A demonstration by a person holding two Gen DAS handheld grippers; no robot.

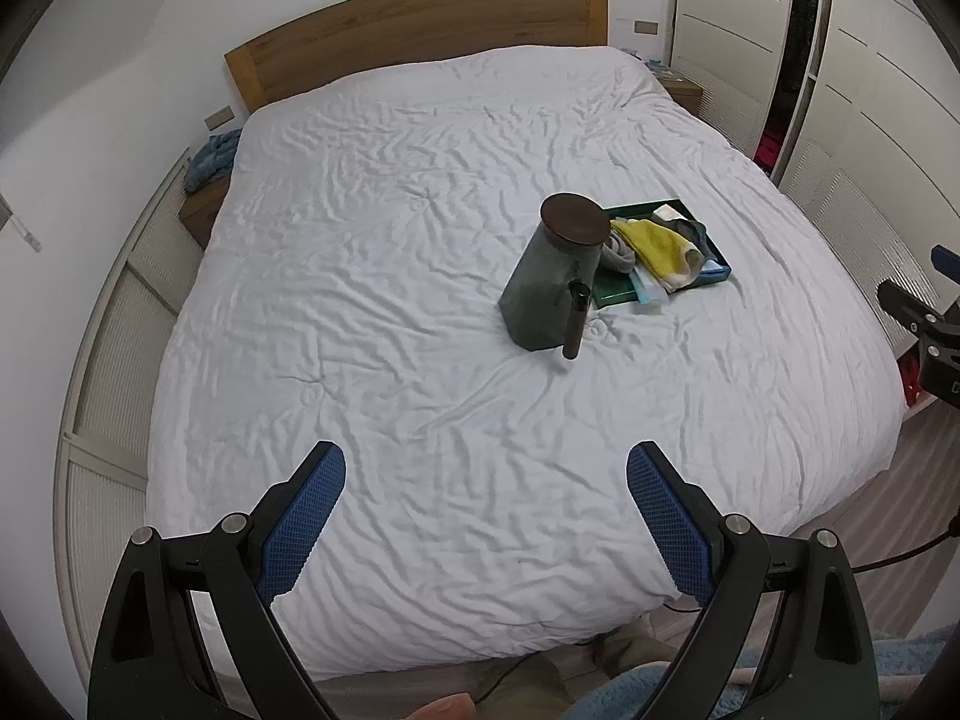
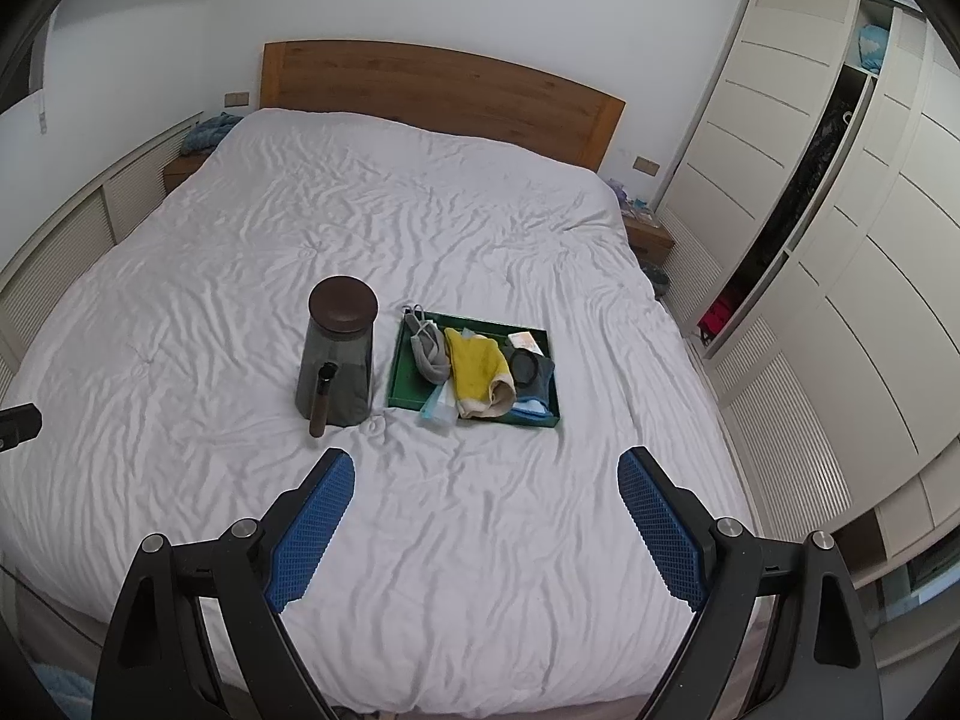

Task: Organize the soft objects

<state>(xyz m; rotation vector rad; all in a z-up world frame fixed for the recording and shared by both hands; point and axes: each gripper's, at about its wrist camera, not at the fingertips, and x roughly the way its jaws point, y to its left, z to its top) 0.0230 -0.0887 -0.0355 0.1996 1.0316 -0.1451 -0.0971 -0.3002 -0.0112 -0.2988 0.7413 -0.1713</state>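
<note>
On the white bed (image 2: 240,276), near its middle, we see a green tray (image 2: 403,381) holding a heap of soft things: a grey cloth (image 2: 429,354) at its left, a yellow cloth (image 2: 474,366) in the middle, a dark cloth (image 2: 531,369) at the right, with a light blue piece (image 2: 438,414) hanging over the near rim. Just left of the tray stands a dark jar (image 2: 336,360) with a round brown lid (image 2: 343,300), upright, and a thin dark stick (image 2: 321,399) leans against its near side. We cannot tell whether jar and tray touch.

Our right gripper (image 2: 486,516) hangs over the near part of the bed, spread wide with nothing between its blue pads (image 2: 312,528), well short of the tray. Our left gripper (image 1: 486,516) is likewise spread wide and empty, over the near edge of the bed, with the jar (image 1: 549,282) and tray (image 1: 612,297) far off to its right. A wooden headboard (image 2: 444,90) closes the far end, and white wardrobes (image 2: 840,240) line the right wall.
</note>
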